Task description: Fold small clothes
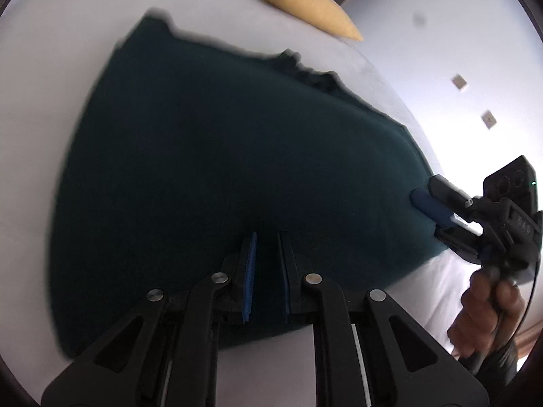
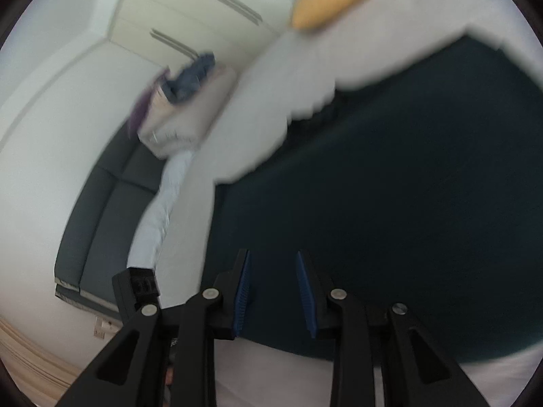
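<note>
Dark teal garment [image 1: 237, 169] spread flat on white bed [image 1: 51, 68], left tool [image 1: 266, 240] apart above near hem, right tool [image 2: 273, 261] apart, yellow pillow [image 1: 305, 3] beyond.

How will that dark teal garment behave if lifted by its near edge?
Probably floppy: the dark teal garment lies flat on the white bed, following its surface. Its ragged far edge suggests soft fabric, so it would likely drape and sag between the left gripper and right gripper.
</note>
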`<state>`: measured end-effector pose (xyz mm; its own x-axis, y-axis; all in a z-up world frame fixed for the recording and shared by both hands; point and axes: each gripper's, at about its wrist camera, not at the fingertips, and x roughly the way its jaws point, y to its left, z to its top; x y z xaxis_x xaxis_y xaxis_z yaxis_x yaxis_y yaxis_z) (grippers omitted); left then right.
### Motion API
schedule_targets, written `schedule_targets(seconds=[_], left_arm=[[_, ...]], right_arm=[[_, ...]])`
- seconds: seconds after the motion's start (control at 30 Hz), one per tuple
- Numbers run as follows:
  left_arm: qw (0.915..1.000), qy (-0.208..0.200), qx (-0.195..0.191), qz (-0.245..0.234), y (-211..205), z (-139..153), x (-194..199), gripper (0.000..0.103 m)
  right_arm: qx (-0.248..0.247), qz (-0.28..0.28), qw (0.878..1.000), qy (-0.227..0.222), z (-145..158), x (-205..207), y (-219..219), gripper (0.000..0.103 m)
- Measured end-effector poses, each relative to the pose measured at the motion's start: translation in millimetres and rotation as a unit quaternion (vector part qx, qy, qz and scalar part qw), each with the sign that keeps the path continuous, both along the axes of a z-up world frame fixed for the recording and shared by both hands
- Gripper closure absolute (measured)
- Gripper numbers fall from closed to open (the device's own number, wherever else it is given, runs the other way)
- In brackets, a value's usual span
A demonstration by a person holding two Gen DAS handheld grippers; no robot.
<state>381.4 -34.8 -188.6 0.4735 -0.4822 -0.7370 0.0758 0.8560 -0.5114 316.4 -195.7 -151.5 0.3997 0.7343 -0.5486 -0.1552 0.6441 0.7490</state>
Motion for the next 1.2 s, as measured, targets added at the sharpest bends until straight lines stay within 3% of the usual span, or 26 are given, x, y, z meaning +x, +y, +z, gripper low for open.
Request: schedule_targets(seconds=[0.07,0.13,0.2,0.33,0.47,0.5,0.6,0.63,0.7,0.73,0.77,0.83,0.9,0.97,1.03,1.1,1.17,1.2], left_arm=[[0.9996,-0.011,-0.027,0.001,11,-5,-5,0.091],[0.9996,-0.011,-0.026,0.0,16,-3,-9,0.091],[0.9997,-0.013,-0.02,0.0,20,-1,-13,0.091],[0.9986,-0.009,-0.046,0.025,43,-1,-25,0.091],[0.9938,0.001,-0.091,0.063,77,-3,-41,0.091],[0.9914,0.002,-0.099,0.086,92,-1,-48,0.091],[0.984,-0.011,-0.114,0.136,126,11,-62,0.091],[0.9811,-0.015,-0.121,0.15,136,15,-64,0.09],[0.9745,-0.02,-0.152,0.164,154,23,-62,0.085],[0.9725,-0.021,-0.164,0.165,159,25,-60,0.073],[0.9696,-0.02,-0.179,0.166,164,27,-57,0.042],[0.9641,-0.026,-0.197,0.176,167,31,-54,0.009],[0.9624,-0.04,-0.205,0.174,162,32,-49,0.009],[0.9669,-0.009,-0.201,0.157,155,23,-37,0.009],[0.9694,0.027,-0.189,0.155,148,9,-24,0.009],[0.9727,0.024,-0.181,0.144,143,5,-16,0.009],[0.9751,0.03,-0.171,0.138,138,2,-8,0.009],[0.975,0.034,-0.171,0.138,136,1,-4,0.009]], right_arm=[[-0.021,0.026,0.999,0.036,-30,1,17,0.076],[-0.024,0.022,0.999,0.009,-34,-3,11,0.095],[-0.002,-0.001,1.0,0.023,-39,-7,-13,0.103],[-0.016,-0.076,0.997,0.027,-34,-24,-72,0.103],[-0.041,-0.196,0.979,0.041,-19,-46,-153,0.103],[-0.049,-0.217,0.974,0.042,-13,-51,-162,0.101],[-0.07,-0.248,0.966,0.023,11,-60,-164,0.068],[-0.065,-0.242,0.968,0.014,16,-60,-155,0.061],[-0.047,-0.194,0.98,-0.005,26,-43,-125,0.06],[-0.043,-0.162,0.986,-0.014,30,-32,-99,0.06],[-0.037,-0.135,0.99,-0.021,33,-24,-78,0.059],[-0.017,-0.089,0.996,-0.025,34,-6,-40,0.058],[-0.009,-0.037,0.999,-0.031,34,15,7,0.057],[-0.007,0.009,0.999,-0.035,26,32,48,0.049],[-0.015,0.023,0.999,-0.023,15,38,65,0.047],[-0.017,0.043,0.999,-0.005,-6,49,76,0.046],[-0.034,0.038,0.999,0.006,-25,42,56,0.059],[-0.024,0.035,0.999,0.007,-29,43,47,0.074]])
